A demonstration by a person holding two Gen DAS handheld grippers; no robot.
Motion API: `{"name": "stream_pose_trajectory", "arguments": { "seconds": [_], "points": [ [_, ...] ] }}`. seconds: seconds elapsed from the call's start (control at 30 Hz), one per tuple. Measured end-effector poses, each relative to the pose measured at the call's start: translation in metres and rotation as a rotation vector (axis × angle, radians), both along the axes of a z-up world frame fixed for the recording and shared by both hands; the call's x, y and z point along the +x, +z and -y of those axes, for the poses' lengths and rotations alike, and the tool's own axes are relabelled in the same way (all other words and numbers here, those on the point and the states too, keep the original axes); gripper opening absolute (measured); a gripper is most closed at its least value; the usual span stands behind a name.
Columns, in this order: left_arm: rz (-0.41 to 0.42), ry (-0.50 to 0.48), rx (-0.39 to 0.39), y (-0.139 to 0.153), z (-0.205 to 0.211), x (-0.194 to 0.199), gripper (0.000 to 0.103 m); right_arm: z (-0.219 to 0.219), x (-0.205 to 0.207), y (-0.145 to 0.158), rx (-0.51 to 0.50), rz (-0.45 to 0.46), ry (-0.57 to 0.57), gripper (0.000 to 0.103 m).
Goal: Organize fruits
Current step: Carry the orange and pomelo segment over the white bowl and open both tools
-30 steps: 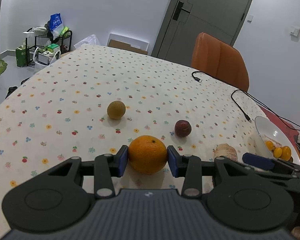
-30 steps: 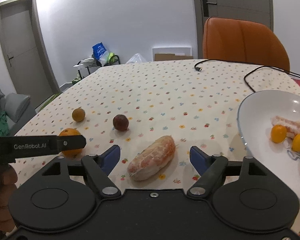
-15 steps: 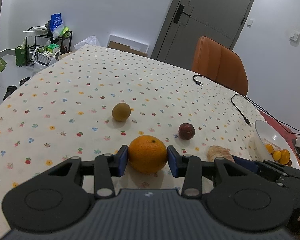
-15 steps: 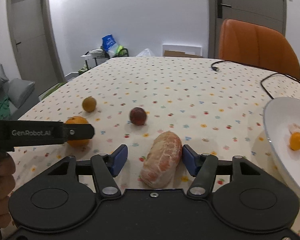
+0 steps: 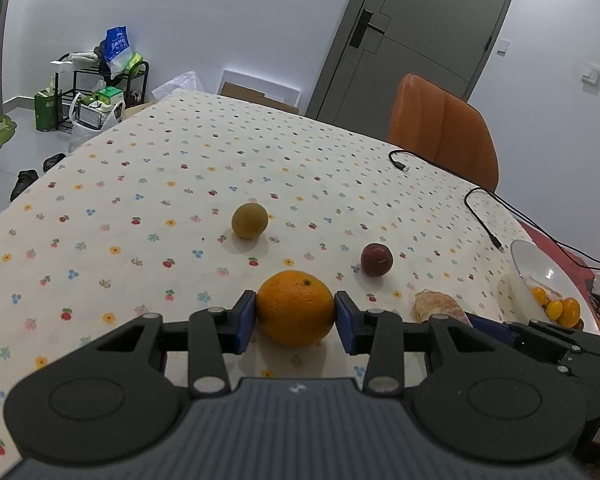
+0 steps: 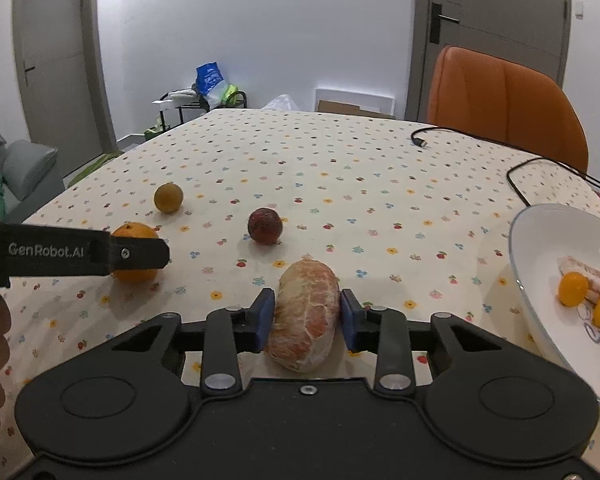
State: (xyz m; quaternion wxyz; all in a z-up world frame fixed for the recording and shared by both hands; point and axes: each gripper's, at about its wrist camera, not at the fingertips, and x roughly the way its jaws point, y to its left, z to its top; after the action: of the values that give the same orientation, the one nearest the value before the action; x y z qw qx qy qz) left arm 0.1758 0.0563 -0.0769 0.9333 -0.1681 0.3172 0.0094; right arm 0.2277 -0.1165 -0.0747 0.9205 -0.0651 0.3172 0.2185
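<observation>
1. Gripping both: left gripper (image 5: 295, 317) is clamped on the orange (image 5: 295, 307); right gripper (image 6: 303, 320) pads sit against the peeled citrus segment (image 6: 303, 316), apparently closed on it.
2. Both fruits sit on the desk (image 6: 340, 168), left of the white plate (image 6: 548, 248).
3. Risk: the soft segment may crush or slip on lift.
4. Risk: the orange may roll out, since only small pad contact holds its round sides.
5. Risk: the grippers may collide when converging on the plate.

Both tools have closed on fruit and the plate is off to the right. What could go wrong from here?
The right tool pinches the peeled segment, which looks soft, so it may squash or tear. The left tool grips the round orange only at its sides; it could slip and roll toward the dark red fruit.
</observation>
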Motion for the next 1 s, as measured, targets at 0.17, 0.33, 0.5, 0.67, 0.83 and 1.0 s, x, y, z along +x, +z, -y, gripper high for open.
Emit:
{"name": "stream_pose_trajectory", "arguments": {
  "seconds": [0.17, 0.33, 0.5, 0.67, 0.83, 1.0],
  "points": [
    [0.005, -0.019, 0.006, 0.003, 0.007, -0.003, 0.041, 0.017, 0.000, 0.002, 0.041, -0.014, -0.050, 0.032],
    [0.010, -0.051, 0.026, 0.007, 0.023, -0.001, 0.041, 0.036, -0.004, 0.008, 0.080, -0.008, -0.083, 0.032],
    [0.026, -0.084, 0.051, 0.012, 0.041, -0.002, 0.041, 0.054, -0.008, 0.015, 0.117, 0.011, -0.103, 0.032],
    [0.036, -0.111, 0.074, 0.019, 0.058, -0.003, 0.041, 0.071, -0.013, 0.023, 0.158, 0.030, -0.121, 0.032],
    [0.049, -0.130, 0.099, 0.026, 0.075, -0.003, 0.041, 0.090, -0.019, 0.028, 0.191, 0.050, -0.149, 0.032],
    [0.060, -0.151, 0.121, 0.031, 0.092, -0.005, 0.041, 0.108, -0.025, 0.030, 0.220, 0.063, -0.170, 0.032]
  ]
}}
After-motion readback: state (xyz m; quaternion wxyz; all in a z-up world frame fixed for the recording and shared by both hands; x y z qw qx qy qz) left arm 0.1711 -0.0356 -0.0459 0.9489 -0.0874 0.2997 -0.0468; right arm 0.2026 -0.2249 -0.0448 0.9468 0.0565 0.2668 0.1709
